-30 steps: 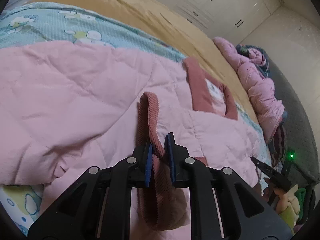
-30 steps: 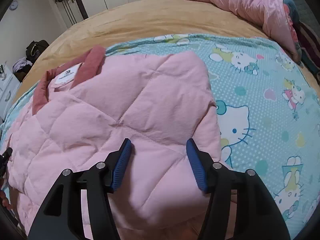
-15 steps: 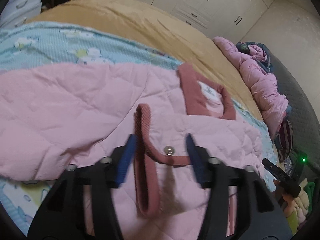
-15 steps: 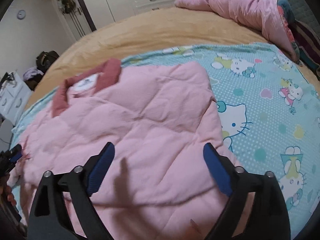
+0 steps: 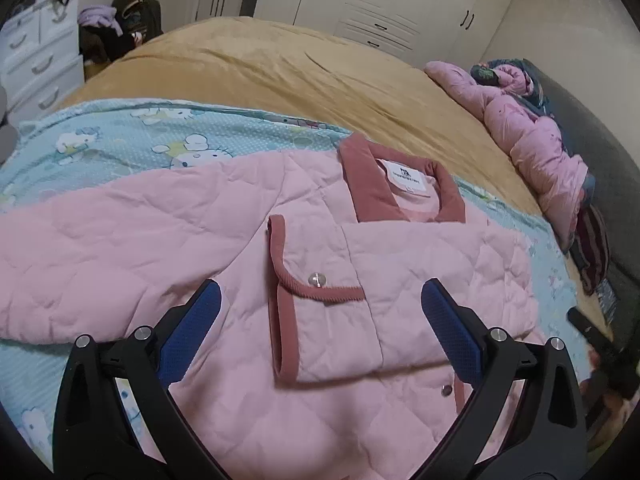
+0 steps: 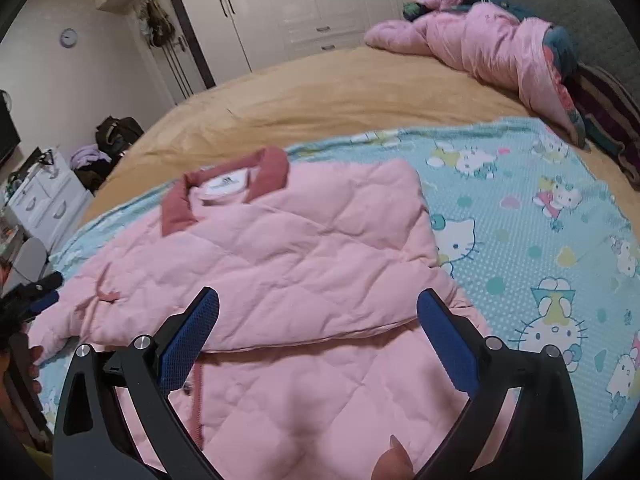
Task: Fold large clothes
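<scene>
you have one pink quilted jacket (image 5: 224,240) on the bed, lying on the one blue cartoon-print sheet (image 6: 532,216) that covers the near half of the tan bedspread (image 5: 280,68). its dark pink collar (image 5: 368,184) points toward the far side of the bed; one sleeve with a dark pink cuff (image 5: 282,304) is folded across the front, and two metal snaps show. your left gripper (image 5: 320,320) hangs above the folded sleeve, its jaws opening wide with nothing pressed between the pads. your right gripper (image 6: 318,328) hangs above the jacket's folded right part, jaws likewise opening, nothing grasped. one second pink padded garment (image 6: 492,44) lies heaped at the far right corner of the bed. one white drawer unit (image 5: 40,64) stands beyond the bed's left edge; its contents cannot be told.
</scene>
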The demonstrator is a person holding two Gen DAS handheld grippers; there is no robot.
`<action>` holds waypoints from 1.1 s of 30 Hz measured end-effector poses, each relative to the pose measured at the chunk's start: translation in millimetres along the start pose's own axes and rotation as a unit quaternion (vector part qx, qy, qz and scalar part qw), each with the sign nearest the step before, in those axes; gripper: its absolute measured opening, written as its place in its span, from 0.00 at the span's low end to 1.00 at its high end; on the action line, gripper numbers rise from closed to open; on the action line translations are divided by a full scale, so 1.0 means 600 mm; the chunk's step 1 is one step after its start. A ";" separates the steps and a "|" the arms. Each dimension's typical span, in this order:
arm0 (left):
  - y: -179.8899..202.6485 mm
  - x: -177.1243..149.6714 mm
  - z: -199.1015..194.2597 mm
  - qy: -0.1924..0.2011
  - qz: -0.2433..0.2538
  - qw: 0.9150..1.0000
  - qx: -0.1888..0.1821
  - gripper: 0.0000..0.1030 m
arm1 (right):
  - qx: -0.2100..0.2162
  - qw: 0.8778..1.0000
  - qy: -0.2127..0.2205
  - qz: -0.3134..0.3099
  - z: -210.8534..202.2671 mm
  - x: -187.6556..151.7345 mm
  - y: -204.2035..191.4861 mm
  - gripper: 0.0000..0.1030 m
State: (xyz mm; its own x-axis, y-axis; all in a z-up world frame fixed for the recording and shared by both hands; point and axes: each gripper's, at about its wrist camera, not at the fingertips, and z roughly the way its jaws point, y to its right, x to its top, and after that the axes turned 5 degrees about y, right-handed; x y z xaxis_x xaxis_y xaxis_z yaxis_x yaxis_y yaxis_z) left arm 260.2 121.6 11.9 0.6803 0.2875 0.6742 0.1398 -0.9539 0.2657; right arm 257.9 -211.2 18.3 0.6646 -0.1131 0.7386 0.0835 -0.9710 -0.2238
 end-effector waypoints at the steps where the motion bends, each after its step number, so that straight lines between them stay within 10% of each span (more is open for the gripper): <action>1: 0.004 -0.003 -0.005 0.000 0.002 1.000 0.003 0.91 | 0.003 1.000 0.004 -0.003 -0.009 0.001 -0.007 0.96; 15: 0.010 -0.043 -0.107 0.028 0.001 0.999 0.029 0.91 | 0.031 0.998 0.028 -0.054 -0.087 -0.005 -0.108 0.96; 33: -0.164 -0.085 -0.182 0.053 -0.080 0.986 0.136 0.91 | 0.119 0.981 0.036 -0.151 -0.109 -0.019 -0.350 0.96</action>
State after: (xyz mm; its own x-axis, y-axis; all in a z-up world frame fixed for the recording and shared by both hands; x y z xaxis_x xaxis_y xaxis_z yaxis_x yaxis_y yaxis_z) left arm 133.0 210.4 26.8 0.5577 0.4292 0.7104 0.4359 -0.8798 0.1894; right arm 184.2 -20.0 98.1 0.5302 0.1487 0.8348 0.4440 -0.8874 -0.1238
